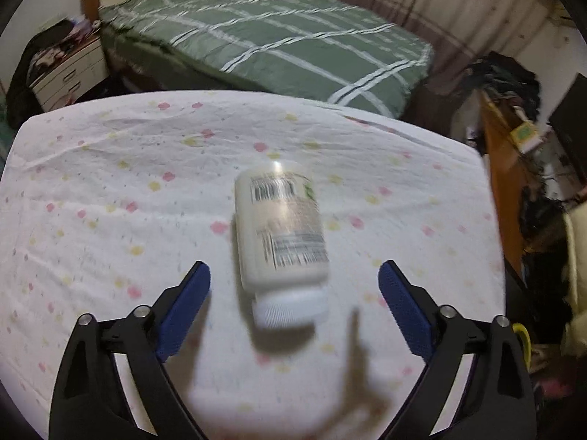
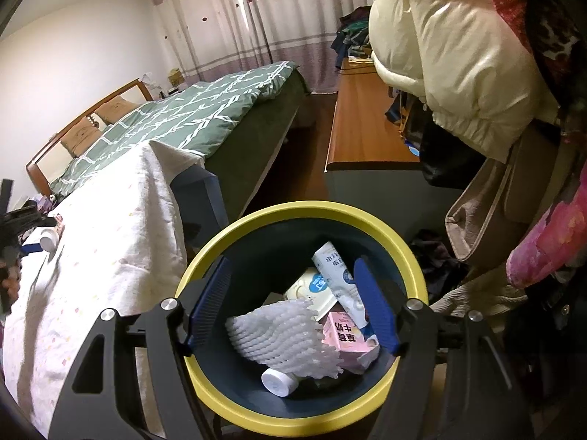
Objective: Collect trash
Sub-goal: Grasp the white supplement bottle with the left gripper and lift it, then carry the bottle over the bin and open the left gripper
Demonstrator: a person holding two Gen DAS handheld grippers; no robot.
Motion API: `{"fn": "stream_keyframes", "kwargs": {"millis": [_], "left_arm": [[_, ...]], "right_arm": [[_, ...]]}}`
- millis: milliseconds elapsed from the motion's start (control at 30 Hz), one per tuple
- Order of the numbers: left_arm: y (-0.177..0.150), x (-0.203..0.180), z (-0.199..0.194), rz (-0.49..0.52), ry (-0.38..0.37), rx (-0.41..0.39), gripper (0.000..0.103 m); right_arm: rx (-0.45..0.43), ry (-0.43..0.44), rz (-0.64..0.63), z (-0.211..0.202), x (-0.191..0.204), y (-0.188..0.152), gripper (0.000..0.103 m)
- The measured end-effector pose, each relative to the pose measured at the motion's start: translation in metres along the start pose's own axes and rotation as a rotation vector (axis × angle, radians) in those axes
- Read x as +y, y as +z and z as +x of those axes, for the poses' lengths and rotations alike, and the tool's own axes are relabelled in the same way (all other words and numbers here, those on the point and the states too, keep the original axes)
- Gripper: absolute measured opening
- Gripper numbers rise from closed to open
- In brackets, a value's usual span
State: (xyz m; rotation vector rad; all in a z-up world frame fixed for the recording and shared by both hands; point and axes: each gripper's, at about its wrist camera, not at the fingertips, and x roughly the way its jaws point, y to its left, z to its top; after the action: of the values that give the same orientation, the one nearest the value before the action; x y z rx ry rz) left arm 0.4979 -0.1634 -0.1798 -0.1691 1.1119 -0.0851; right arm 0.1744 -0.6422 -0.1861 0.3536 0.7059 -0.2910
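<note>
On the tabletop (image 1: 110, 190) with its white flower-print cloth, I see a white plastic pill bottle (image 1: 280, 234) lying on its side, cap toward my left hand-held gripper (image 1: 294, 275), whose jaws stand apart, clear of it. Beside that tabletop, my right hand-held gripper (image 2: 293, 275) hangs apart and empty over the round yellow-rimmed dark bin (image 2: 256, 216) of trash.

Left wrist view looks steeply down past its claw (image 1: 294, 275) onto the table (image 1: 110, 183), close. Right wrist view hangs close over the bin (image 2: 411, 256). Both show the bed (image 1: 279, 36).
</note>
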Motion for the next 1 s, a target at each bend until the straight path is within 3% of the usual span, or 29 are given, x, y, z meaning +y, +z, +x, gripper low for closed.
{"fn": "stream_keyframes", "kwargs": {"millis": [233, 467, 833, 1000], "left_arm": [[0.022, 0.003, 0.02, -0.023, 0.078, 0.015, 0.079], [0.026, -0.005, 0.021, 0.017, 0.094, 0.029, 0.048], [-0.018, -0.038, -0.044, 0.134, 0.023, -0.07, 0.047], [-0.058, -0.084, -0.092, 0.231, -0.091, -0.097, 0.048]], "right_arm": [[0.004, 0.006, -0.003, 0.001, -0.001, 0.001, 0.066], [0.005, 0.021, 0.006, -0.001, -0.008, -0.002, 0.067], [-0.049, 0.044, 0.028, -0.053, -0.027, -0.024, 0.066], [-0.082, 0.047, 0.06, -0.088, -0.043, -0.046, 0.066]]}}
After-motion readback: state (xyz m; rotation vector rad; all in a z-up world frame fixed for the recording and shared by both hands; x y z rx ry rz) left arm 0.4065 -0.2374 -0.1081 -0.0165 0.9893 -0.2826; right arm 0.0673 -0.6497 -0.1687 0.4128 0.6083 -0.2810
